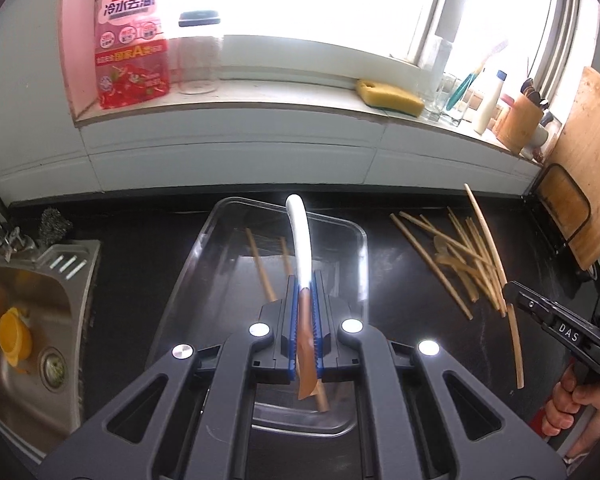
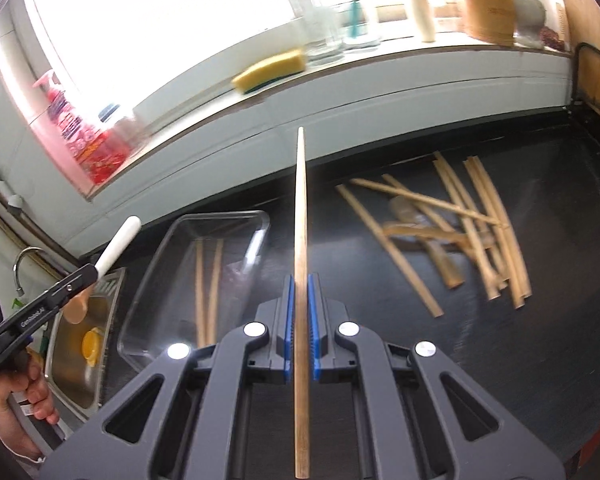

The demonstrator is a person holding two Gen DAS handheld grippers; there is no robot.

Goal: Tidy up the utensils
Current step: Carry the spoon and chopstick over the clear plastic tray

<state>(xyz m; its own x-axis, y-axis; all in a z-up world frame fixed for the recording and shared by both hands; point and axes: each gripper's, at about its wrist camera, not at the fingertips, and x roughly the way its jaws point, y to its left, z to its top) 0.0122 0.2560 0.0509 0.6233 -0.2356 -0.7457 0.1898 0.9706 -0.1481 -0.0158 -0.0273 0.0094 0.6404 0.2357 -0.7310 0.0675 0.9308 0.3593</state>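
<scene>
We have the left tool clenched on a white-handled utensil, its handle pointing up over the clear tray, and the right tool clenched on a single chopstick above the dark tabletop. Two chopsticks already lie in the tray; the loose pile of chopsticks sits well apart to the right. Our worry is that both loads are long and gripped at one narrow spot, so either could pivot in the pads and drop across the tray rim, or tip toward the sink just beside the tray. Both tools heading for one tray could also clash. The sponge and detergent bottle stand on the sill, out of our way
</scene>
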